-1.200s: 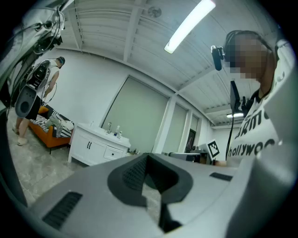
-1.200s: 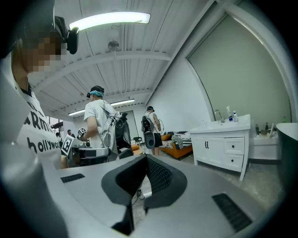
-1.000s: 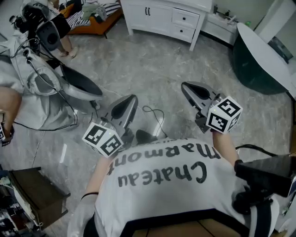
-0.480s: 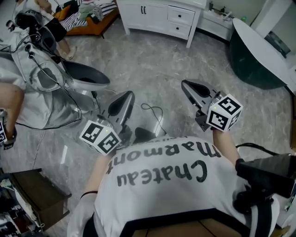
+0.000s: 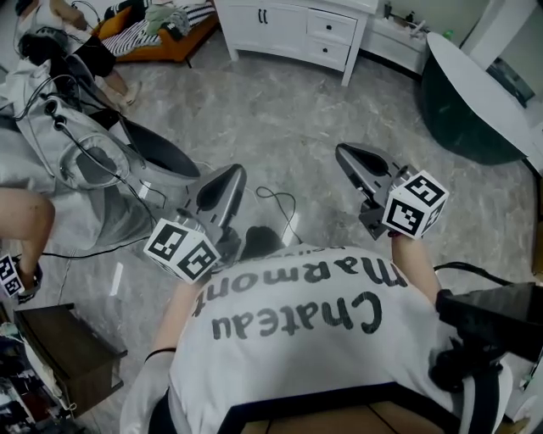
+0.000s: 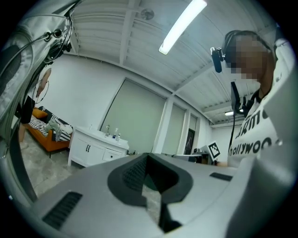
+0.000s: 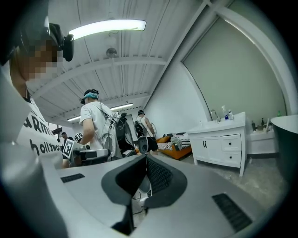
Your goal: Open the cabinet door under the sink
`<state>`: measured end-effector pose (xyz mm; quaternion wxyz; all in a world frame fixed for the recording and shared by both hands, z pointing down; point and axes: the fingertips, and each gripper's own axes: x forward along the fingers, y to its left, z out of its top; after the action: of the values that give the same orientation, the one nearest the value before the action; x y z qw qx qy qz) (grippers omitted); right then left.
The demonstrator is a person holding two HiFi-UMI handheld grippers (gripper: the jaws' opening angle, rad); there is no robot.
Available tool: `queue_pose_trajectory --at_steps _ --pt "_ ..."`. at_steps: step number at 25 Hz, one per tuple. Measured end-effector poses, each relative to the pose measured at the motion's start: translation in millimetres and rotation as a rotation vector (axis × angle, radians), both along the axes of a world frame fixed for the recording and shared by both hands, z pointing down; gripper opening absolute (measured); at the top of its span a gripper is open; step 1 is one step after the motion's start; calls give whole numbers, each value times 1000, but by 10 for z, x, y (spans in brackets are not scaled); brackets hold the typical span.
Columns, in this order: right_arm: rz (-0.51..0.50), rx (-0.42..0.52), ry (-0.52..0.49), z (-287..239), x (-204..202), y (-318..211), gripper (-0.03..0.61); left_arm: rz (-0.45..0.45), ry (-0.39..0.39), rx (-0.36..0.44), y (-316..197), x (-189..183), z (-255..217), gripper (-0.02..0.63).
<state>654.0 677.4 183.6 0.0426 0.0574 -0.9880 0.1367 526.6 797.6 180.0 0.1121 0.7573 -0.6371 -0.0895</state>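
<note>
The white sink cabinet (image 5: 293, 30) stands far across the marble floor, its two doors carrying black handles (image 5: 263, 15). It also shows small in the left gripper view as the cabinet (image 6: 95, 148), and in the right gripper view as the cabinet (image 7: 219, 144) with a tap on top. My left gripper (image 5: 231, 174) is held out in front of my chest, shut and empty. My right gripper (image 5: 344, 153) sits beside it, also shut with nothing between its jaws. Both point toward the cabinet from a long way off.
A dark bathtub (image 5: 475, 93) with a white rim fills the right. Another person with a silver equipment rig (image 5: 85, 153) stands at the left, near an orange sofa (image 5: 161, 30). A cable (image 5: 280, 208) lies on the floor ahead. A dark wooden box (image 5: 68, 347) sits lower left.
The right gripper has drifted slightly. The person with the rig at the left has shifted lower in the head view. Both grippers stay shut.
</note>
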Motion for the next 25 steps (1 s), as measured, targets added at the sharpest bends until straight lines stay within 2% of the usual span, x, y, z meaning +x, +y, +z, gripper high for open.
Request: queue_pose_trajectory --at_steps 6,8,10,14,20,25 --pt "-15 -21 26 130 -59 -170 9 -25 142 56 -81 -244 -25 8" --pt "-12 -19 30 122 -97 -245 9 -48 127 49 -155 -361 -26 8" --pt "-8 -10 33 112 -133 -335 9 -56 76 24 -271 -437 -10 8" --pt "19 -11 29 165 -264 -585 9 -12 19 6 -580 -553 59 8" --pt "42 20 75 342 -670 -1084 9 27 31 12 -1248 -1026 207 8" --pt "57 13 65 191 -1210 -1737 9 42 36 5 -1951 -1545 114 8"
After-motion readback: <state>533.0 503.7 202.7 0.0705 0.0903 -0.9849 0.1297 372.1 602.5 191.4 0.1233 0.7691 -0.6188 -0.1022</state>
